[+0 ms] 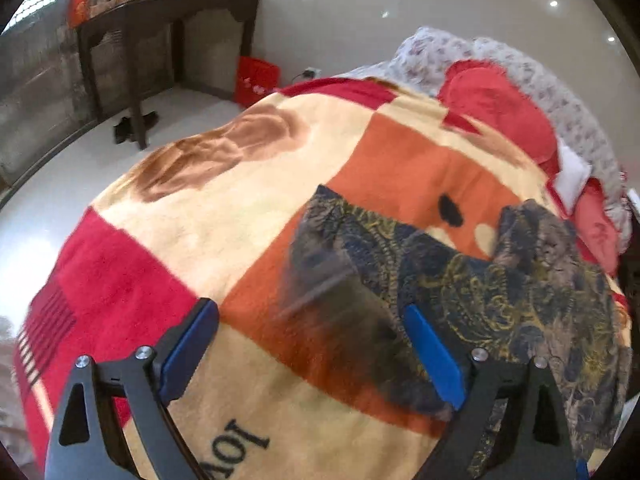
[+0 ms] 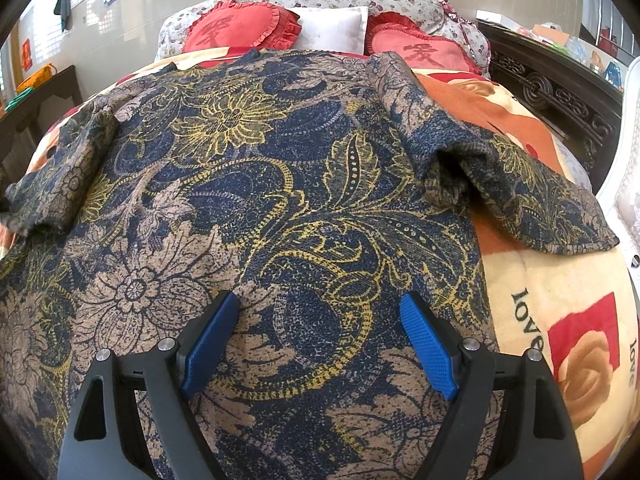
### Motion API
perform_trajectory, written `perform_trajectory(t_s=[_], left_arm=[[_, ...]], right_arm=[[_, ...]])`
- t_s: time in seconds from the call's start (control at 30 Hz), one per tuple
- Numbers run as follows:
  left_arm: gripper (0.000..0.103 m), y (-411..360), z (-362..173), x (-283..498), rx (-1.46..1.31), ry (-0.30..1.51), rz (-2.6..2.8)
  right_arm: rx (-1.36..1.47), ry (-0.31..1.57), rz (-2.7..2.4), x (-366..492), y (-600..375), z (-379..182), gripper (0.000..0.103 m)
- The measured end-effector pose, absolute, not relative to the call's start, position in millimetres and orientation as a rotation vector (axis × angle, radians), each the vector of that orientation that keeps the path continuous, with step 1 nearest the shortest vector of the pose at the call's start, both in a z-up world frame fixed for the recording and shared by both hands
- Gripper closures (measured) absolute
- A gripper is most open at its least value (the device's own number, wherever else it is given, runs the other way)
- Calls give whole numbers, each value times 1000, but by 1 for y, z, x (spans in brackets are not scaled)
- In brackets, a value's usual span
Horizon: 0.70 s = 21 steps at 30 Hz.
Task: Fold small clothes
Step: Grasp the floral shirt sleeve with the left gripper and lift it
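A dark blue, tan and yellow floral shirt (image 2: 256,184) lies spread flat on a bed blanket (image 2: 560,292), sleeves out to both sides. My right gripper (image 2: 320,308) is open and empty, hovering just above the shirt's lower middle. In the left wrist view the same shirt (image 1: 500,280) lies to the right, its left sleeve (image 1: 332,236) blurred. My left gripper (image 1: 312,312) is open and empty, above the sleeve's edge and the blanket (image 1: 200,216).
Two red heart cushions (image 2: 240,28) and a white pillow (image 2: 332,32) lie at the bed's head. A carved dark headboard (image 2: 560,92) runs along the right. A dark side table (image 1: 160,40) and a red bag (image 1: 256,80) stand on the floor.
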<state>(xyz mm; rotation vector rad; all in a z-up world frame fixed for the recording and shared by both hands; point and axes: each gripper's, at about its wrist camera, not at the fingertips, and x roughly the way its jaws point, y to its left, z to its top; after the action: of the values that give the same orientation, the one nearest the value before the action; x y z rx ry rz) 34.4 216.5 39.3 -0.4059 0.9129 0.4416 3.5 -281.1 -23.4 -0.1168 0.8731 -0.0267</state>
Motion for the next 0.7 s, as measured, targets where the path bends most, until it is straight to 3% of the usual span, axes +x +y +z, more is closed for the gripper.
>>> perform_trajectory(t_s=[0.1,0.23,0.5,0.7], left_arm=[[9,234,33,45,-422,869,398],[23,251,30,41,-483,806,373],[21,253,32,9,-497,749,163],[21,241,35,-15,-664,739,66]], right_arm=[[-116,873,-27,3,-281,-24,27],[-117,872,-27,3,-281,-23,27],[-118,872,-27,3,-280,-24,27],[-119,872,-28,3,-280,-24,27]])
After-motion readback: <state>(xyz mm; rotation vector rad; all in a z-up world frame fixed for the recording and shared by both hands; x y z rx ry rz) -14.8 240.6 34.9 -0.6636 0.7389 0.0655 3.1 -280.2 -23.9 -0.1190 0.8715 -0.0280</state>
